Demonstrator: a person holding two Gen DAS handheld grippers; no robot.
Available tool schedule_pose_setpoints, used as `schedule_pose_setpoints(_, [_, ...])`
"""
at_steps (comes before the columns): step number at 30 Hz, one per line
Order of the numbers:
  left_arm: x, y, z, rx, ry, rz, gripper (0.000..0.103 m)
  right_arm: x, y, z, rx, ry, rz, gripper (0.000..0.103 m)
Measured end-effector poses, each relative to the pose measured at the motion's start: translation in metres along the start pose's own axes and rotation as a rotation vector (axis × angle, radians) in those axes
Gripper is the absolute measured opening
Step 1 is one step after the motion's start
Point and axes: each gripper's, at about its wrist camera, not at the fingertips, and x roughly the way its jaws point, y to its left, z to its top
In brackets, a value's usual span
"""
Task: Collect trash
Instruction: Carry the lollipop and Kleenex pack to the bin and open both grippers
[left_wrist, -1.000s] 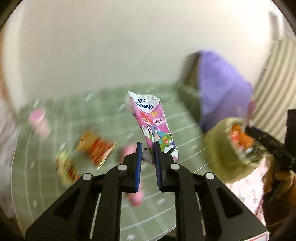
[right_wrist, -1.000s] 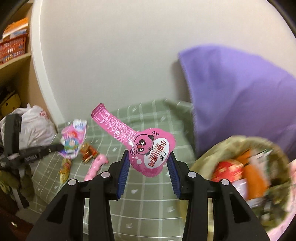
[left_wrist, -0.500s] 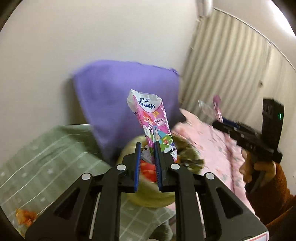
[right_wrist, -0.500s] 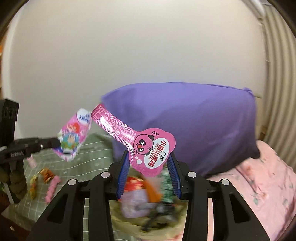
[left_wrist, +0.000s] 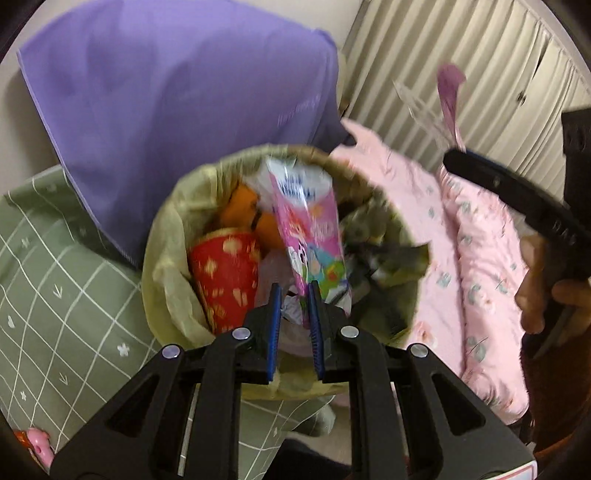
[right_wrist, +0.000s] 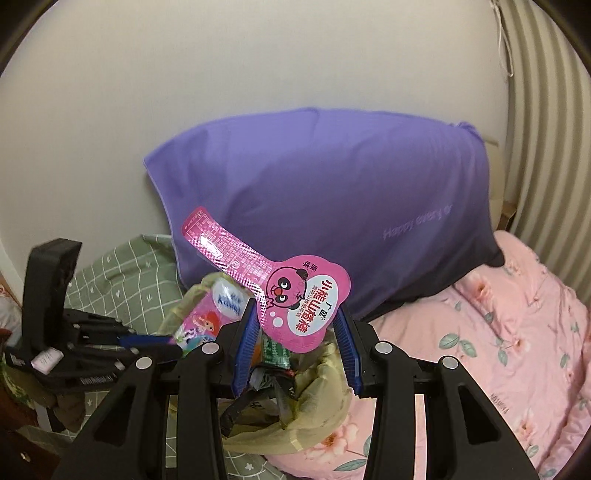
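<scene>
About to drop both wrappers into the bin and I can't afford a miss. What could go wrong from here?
1. The trash bin is already heaped, with a red cup inside; the Kleenex tissue pack in the left gripper may slide off the pile.
2. The pink bear-print wrapper in the right gripper sits near the bin's edge and could flutter onto the pink floral quilt.

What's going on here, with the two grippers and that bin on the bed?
A person is collecting trash with a handheld gripper in each hand. The left gripper holds a pink tissue packet over the lined trash bin, which already holds wrappers. The right gripper pinches a pink bear-print wrapper just above the same bin. Neither piece has been dropped in yet. A purple pillow sits behind.
</scene>
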Motion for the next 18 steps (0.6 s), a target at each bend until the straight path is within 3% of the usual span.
schedule_pose_setpoints(4, [0.011,0.005,-0.006,-0.006,0.03,0.019,0.013,0.024,0.004,-0.003,-0.006,0.041,0.024,0.039])
schedule_pose_setpoints(11, [0.004,0.008,-0.014,-0.023,0.008,-0.007,0.013,0.06,0.019,-0.015,-0.025,0.12,0.065,0.039])
schedule_pose_setpoints(18, [-0.006,0.012,-0.018,-0.066,-0.028,-0.022,0.014,0.069,0.021,-0.017,-0.005,0.125,0.069,0.039])
